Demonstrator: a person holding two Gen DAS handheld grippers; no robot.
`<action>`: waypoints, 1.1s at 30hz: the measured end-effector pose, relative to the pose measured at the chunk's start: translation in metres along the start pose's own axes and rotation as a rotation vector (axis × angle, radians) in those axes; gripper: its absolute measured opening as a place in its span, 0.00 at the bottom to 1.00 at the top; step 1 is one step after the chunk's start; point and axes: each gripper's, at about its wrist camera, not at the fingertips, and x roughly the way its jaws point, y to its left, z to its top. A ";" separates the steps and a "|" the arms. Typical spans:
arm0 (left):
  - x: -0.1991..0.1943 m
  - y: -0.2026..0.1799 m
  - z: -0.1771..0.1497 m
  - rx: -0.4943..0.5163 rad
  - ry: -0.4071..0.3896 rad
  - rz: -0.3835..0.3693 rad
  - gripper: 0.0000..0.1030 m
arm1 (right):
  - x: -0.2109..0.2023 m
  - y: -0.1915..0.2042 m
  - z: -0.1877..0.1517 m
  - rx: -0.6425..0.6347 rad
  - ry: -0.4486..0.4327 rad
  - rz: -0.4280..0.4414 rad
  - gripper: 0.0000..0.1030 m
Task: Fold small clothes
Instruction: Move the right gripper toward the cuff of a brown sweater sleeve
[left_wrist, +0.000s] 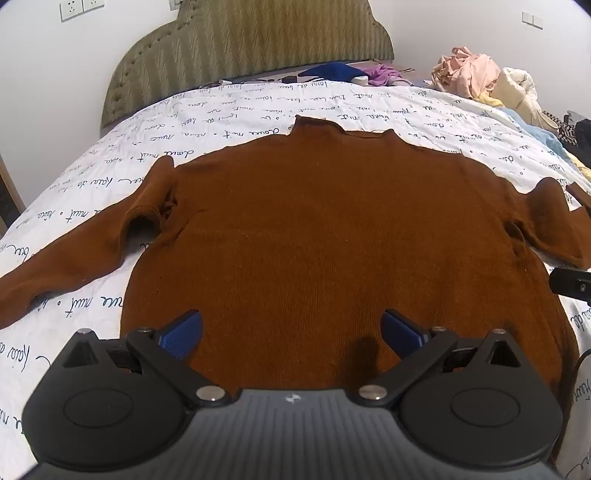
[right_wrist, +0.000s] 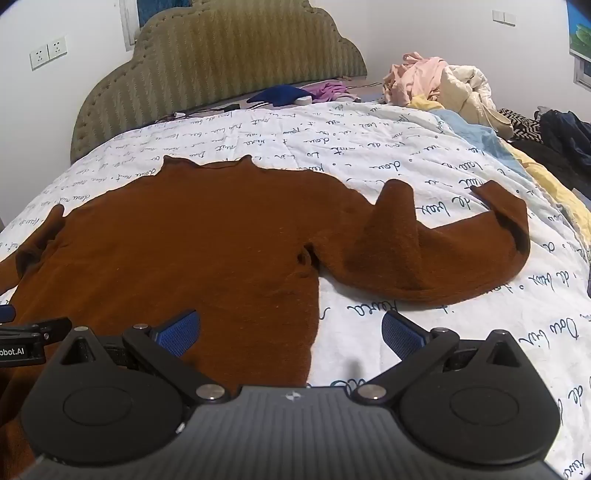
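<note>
I have the brown sweater (left_wrist: 332, 229) spread flat on the lettered bedspread (left_wrist: 236, 122), collar toward the headboard. My left gripper (left_wrist: 291, 334) and right gripper (right_wrist: 291, 334) both hover spread wide, holding nothing. I'd straighten the curled right sleeve (right_wrist: 443, 254) first, pinching near the cuff, then fold it inward.
</note>
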 end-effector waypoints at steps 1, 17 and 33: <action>0.000 0.000 0.000 0.000 0.000 -0.002 1.00 | 0.000 -0.001 0.000 0.004 -0.001 -0.001 1.00; -0.002 -0.007 -0.001 0.014 -0.001 0.004 1.00 | -0.003 -0.015 -0.004 0.029 -0.006 -0.007 1.00; 0.004 -0.021 0.001 0.043 0.012 0.003 1.00 | -0.004 -0.039 -0.008 0.019 -0.039 0.006 1.00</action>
